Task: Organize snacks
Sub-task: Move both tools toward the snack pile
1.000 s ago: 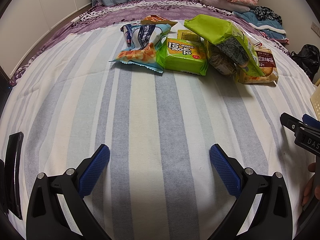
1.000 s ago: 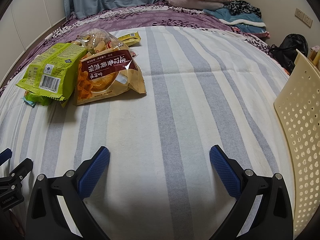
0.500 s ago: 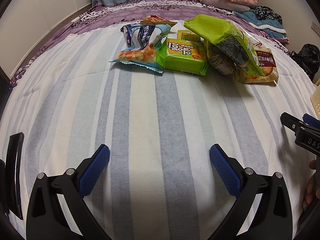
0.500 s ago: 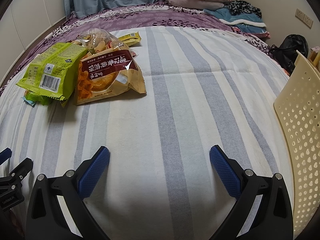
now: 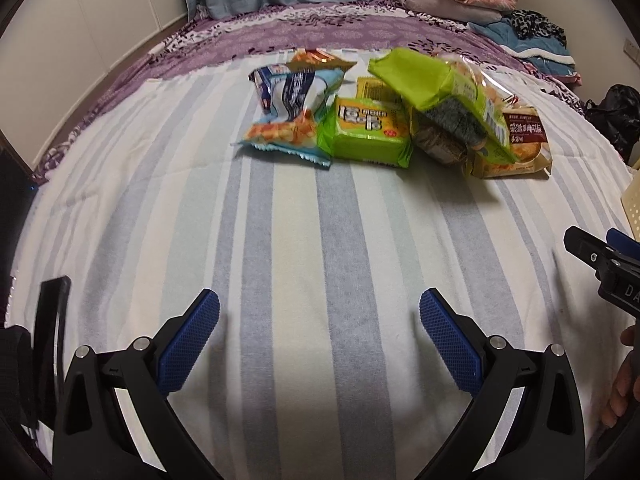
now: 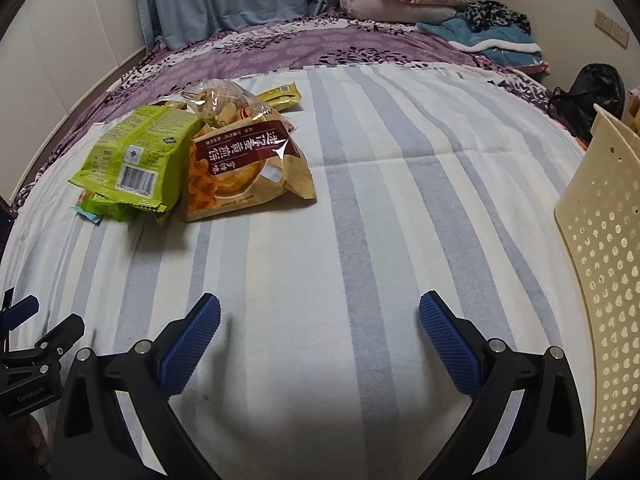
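Not much is reading clearly here. The brown-banded tan snack bag point(image 6: 248, 168) is showing big white Chinese characters, upside down. The flat lime-green foil packet point(image 6: 136, 160) is showing a barcode. The black gripper mount point(image 5: 618, 280) is showing "DA", cut off.

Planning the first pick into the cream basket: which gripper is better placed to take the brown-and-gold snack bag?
Right, probably. The right gripper is open, the brown-and-gold bag lies at the pile's near edge, and the basket stands on its side.
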A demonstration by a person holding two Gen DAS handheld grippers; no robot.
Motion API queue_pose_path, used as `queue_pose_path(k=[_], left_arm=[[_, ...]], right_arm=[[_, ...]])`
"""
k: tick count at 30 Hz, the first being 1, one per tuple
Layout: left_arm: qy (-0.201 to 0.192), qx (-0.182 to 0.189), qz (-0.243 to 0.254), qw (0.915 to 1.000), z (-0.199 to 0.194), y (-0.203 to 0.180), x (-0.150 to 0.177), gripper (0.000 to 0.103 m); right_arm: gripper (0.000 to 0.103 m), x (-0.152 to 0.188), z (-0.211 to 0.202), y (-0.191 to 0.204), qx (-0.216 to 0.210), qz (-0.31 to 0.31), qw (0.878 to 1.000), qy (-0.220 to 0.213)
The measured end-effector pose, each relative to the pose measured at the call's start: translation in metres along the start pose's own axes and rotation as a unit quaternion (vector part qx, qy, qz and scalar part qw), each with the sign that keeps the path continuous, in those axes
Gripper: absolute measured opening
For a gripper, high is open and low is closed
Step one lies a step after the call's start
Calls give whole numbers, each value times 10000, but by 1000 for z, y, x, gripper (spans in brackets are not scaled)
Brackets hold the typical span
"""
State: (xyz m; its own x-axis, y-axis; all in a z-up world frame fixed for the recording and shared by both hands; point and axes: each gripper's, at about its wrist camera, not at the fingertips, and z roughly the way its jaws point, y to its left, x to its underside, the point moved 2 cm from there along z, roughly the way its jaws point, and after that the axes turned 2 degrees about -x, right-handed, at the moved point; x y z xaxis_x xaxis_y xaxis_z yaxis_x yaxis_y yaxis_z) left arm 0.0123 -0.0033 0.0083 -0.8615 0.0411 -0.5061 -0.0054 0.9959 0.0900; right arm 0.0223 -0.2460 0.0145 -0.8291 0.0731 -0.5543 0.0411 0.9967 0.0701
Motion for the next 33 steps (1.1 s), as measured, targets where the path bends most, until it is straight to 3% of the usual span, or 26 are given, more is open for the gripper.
queue_pose_path(k=[11, 33], left_arm=[[-306, -135, 18, 9994, -35, 2, -19, 101], [-651, -152, -63, 9977, -75, 10, -41, 101]], right_arm=[[98, -15, -38, 7, -299, -77, 9986, -426], [98, -28, -70, 17, -558, -106, 9953, -781]])
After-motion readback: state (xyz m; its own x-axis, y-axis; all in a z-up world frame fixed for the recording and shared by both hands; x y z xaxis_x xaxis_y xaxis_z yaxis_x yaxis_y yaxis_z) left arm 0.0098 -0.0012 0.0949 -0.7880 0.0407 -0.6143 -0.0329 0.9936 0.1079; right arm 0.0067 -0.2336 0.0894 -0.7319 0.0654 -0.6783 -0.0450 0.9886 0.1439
